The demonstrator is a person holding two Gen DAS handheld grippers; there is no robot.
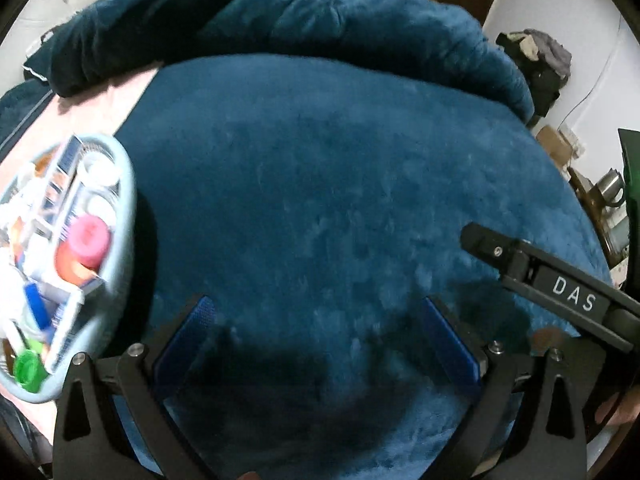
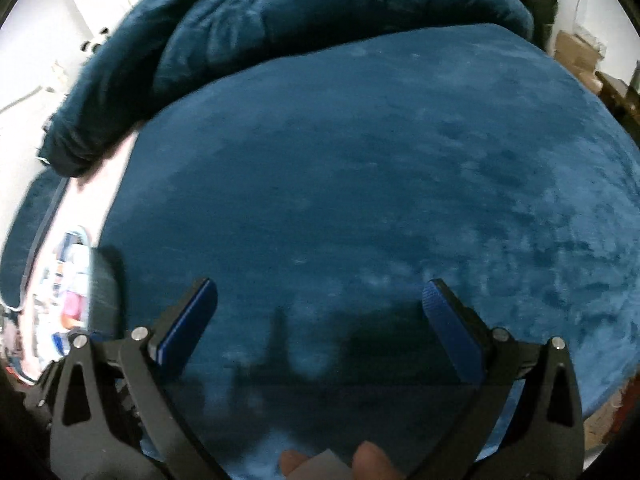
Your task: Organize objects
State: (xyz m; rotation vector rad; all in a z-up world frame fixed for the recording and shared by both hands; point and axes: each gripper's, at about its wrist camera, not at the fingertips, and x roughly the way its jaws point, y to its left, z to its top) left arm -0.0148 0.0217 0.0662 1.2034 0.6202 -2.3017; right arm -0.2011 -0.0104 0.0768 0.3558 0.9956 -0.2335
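Grippers, two, both with jaws spread wide and nothing between the blue pads. Left gripper (image 1: 316, 312) hangs over bare blue blanket (image 1: 320, 200); right gripper (image 2: 320, 300) likewise, and its black body reaches into the left view from the right edge. Fingertips of the person (image 2: 372, 456) show at the bottom rim of the right view.

Basket (image 1: 130, 216), pale blue, oval, to the left of the left gripper, resting partly on the blanket edge and partly on a pink sheet (image 1: 120, 96). Contents, packed upright: pink-capped bottle (image 1: 86, 246), green-capped item (image 1: 28, 368), blue-capped tube (image 1: 36, 304), white jars and boxes.

Step, as judged: no loose item lies on the open blanket, so sorting appears finished or between picks. Next move would call for finding any remaining object, or closing on the basket rim to shift it.

Hidden or unclear: basket contents blurred, labels unreadable; in the right view the basket is only a smear at the left edge. Farther off, a rumpled blue quilt (image 1: 320, 12) is heaped across the bed; room clutter beyond is too small to name.
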